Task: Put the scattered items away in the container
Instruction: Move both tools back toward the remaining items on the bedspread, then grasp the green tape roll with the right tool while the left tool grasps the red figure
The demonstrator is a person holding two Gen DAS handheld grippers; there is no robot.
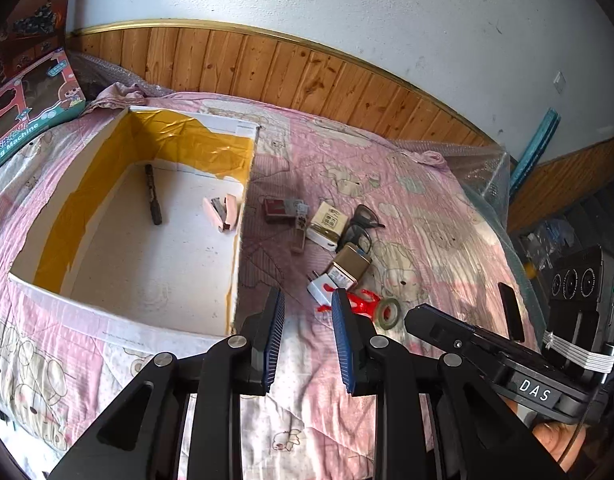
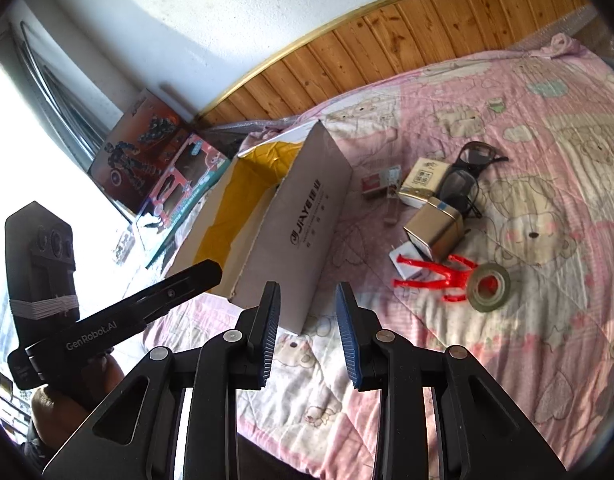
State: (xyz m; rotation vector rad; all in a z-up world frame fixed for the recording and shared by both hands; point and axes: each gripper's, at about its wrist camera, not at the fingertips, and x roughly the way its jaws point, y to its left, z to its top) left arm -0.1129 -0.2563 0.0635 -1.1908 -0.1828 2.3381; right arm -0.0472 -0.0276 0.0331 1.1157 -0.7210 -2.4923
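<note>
Box [image 1: 119,320] sits at 10 o'clock; both tongs apart & empty. Grab red toy [image 2: 439,276] gently w/ right gripper [image 2: 307,300].

"DAS" stood on the right gripper [image 1: 417,314]; "GenRobot.AI" on the left gripper [image 2: 211,272]. The container [image 2: 307,224] wall read "JIAYE". A toy box [image 1: 27,120] showed "Machine".

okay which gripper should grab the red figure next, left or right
Probably the left. The left gripper is open with its fingertips just short of the red figure, and the box lies right beside it. The right gripper, also open and empty, points at the box wall, with the figure off to its side.
</note>
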